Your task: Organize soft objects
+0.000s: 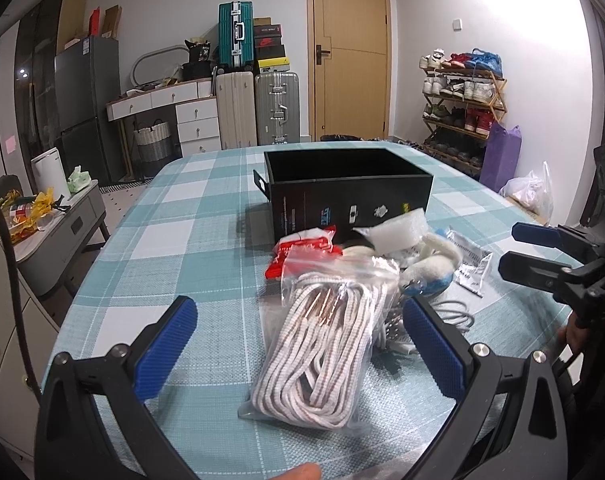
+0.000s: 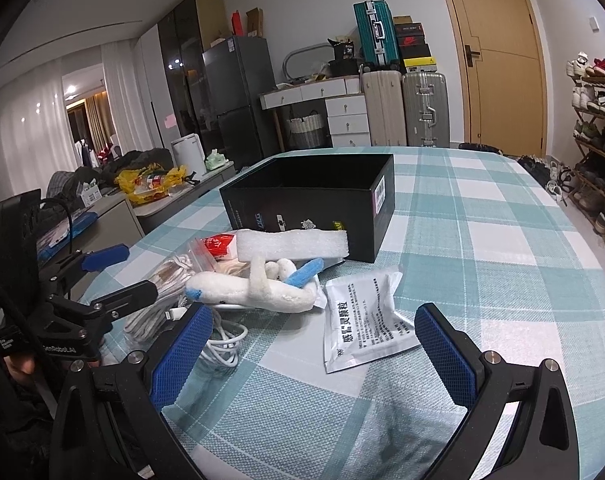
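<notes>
From the left wrist camera, the left gripper (image 1: 298, 344) hovers low over a table (image 1: 182, 216) covered in a teal and white checked cloth, its two blue-padded fingers spread wide and gripping nothing. Between them lies a clear plastic bag of coiled white rope (image 1: 322, 348), the far end of the bag reaching toward a red and white packet (image 1: 298, 256). Just beyond these sits an open black box (image 1: 350, 192), with a white foam strip (image 1: 398, 230) resting against its near side. To the right of the rope bag is a white plush toy (image 1: 430, 264) with blue parts, then a silver sachet (image 1: 472, 264) printed with text, and a white cable (image 1: 454, 316) loops on the cloth under the toy. The right gripper (image 1: 514, 248) enters from the right edge, its fingers apart and empty. From the right wrist camera, the right gripper (image 2: 310, 344) is also released, its blue pads wide apart above the cloth. The silver sachet (image 2: 362, 320) lies flat between them, slightly ahead. Left of it the plush toy (image 2: 258, 286) lies on its side, touching the foam strip (image 2: 294, 244), which lies in front of the black box (image 2: 314, 200). The white cable (image 2: 222, 344) coils beside the left pad, and the rope bag (image 2: 162, 292) lies further left, near the left gripper (image 2: 122, 268), which is open.
</notes>
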Available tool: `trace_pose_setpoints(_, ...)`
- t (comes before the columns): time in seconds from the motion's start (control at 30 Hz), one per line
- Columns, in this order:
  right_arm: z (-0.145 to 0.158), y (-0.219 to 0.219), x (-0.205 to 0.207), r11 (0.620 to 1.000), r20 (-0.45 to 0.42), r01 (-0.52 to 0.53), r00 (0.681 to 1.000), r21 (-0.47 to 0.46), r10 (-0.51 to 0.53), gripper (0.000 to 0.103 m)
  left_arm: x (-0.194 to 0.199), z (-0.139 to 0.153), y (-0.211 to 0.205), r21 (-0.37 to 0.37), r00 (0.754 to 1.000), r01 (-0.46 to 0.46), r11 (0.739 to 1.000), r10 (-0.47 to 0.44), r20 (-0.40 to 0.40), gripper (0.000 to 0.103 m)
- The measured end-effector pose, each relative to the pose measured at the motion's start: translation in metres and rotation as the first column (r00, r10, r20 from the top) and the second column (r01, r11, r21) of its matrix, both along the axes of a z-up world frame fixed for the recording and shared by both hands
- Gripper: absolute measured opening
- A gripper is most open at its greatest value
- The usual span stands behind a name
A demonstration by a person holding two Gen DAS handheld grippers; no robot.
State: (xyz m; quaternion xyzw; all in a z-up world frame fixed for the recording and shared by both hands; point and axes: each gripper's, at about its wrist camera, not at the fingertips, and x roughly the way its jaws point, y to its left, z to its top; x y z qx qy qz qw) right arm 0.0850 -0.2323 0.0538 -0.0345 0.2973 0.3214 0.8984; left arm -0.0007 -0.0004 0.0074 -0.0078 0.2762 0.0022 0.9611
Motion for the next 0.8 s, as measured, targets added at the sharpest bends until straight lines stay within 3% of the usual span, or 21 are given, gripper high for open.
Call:
trace_pose_setpoints(0.33,0.007,0.004,0.015,0.997,-0.038,0.002,0.999,-0.072,-0.005,0.103,0.002,0.005,0.006,0.006,1.000,0.013,1.000,-0.013,-0.025,0.103)
trace_pose_setpoints(0.6,-0.011,0.007,0.034,0.984,-0.113,0.037,0.992,-0.171,-0.057,0.103,0.010,-0.006,0.017,0.014,0.996,-0.001,1.000,0.002,-0.088,0.103)
trace_pose_setpoints(0.8,-0.023,0.013,0.047,0.967,-0.152,0.034,0.986,-0.254,-0.075,0.103,0.013,-0.010,0.020,-0.030,0.992,0.046,0.998,-0.049,-0.117,0.103)
